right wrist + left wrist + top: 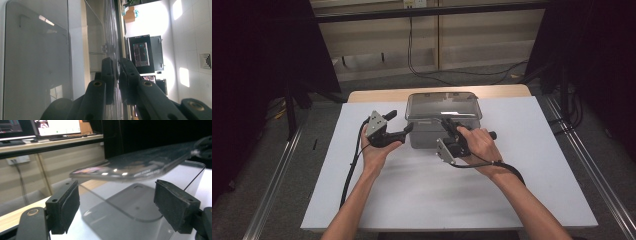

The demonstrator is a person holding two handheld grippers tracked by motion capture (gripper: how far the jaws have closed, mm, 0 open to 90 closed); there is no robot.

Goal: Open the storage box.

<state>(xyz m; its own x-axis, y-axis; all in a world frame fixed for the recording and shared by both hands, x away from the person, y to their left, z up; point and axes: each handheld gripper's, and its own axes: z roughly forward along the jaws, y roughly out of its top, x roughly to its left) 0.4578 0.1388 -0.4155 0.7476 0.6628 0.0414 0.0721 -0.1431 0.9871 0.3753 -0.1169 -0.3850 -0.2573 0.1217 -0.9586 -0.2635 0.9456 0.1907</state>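
Transparent plastic container (443, 131) at the far middle of the white surface (422, 190), its lid (443, 106) pinched at the near edge by the right gripper (448, 124), the left gripper (408, 128) spread at its left wall.

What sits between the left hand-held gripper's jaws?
In the left gripper view, the clear box's near wall and corner stand between the open pads, under the raised lid.
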